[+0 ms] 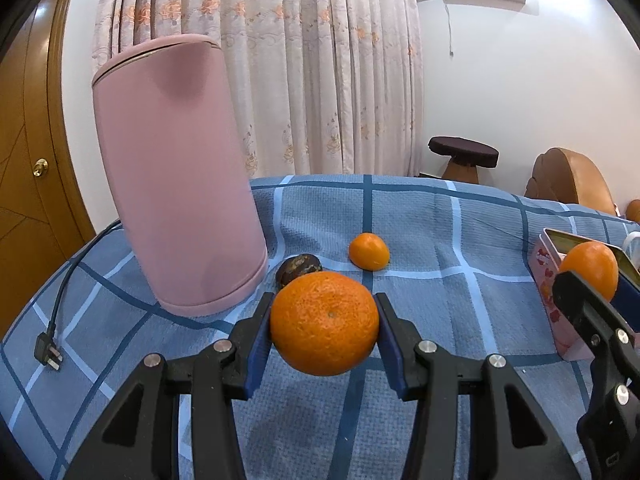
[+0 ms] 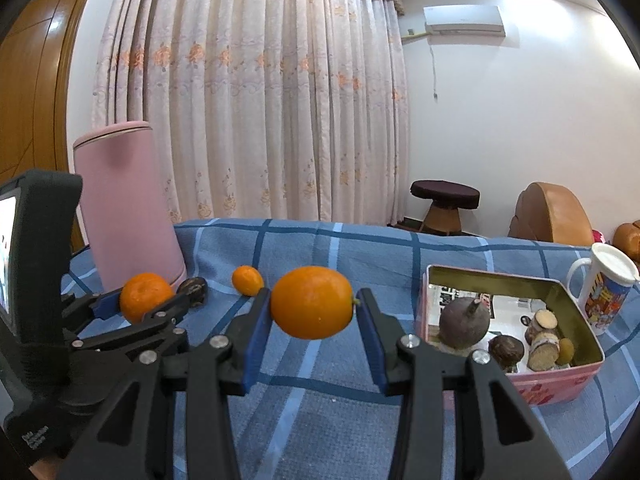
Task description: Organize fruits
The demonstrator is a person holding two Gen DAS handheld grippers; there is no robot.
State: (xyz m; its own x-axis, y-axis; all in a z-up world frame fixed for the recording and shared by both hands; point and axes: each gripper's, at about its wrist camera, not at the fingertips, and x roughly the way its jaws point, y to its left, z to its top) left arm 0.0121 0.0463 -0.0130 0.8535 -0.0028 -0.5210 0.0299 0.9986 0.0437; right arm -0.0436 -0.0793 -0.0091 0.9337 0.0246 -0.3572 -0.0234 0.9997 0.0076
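I am holding a pair of black tongs with blue pads in each hand, above a table covered in a blue checked cloth (image 1: 420, 208).

My left tongs (image 1: 325, 330) are clamped on a large, round, dimpled orange mandarin (image 1: 325, 322), lifted just clear of the cloth. My right tongs (image 2: 313, 314) are clamped on a smooth oval orange fruit (image 2: 313, 307), also held in the air, to the left of an open pink rectangular tin (image 2: 568, 380) and not yet over it.

The tin is sitting on the cloth to my right. Inside it I am seeing a round dull-purple fruit with a stub stem (image 2: 464, 322), a small dark brown wrinkled fruit (image 2: 506, 350), and some pale cut pieces (image 2: 544, 344) that I cannot identify.

Two fruits are still lying loose on the cloth: a small orange citrus (image 1: 369, 251) and, just beside the base of a tall pink cylindrical appliance (image 1: 176, 176), a dark brown shrivelled fruit (image 1: 298, 268).

A white printed mug with a lid (image 2: 608, 292) is standing just behind the tin.

I judge the job partly done: a few items are in the tin, two are in my grips awaiting placement, and two remain to collect.
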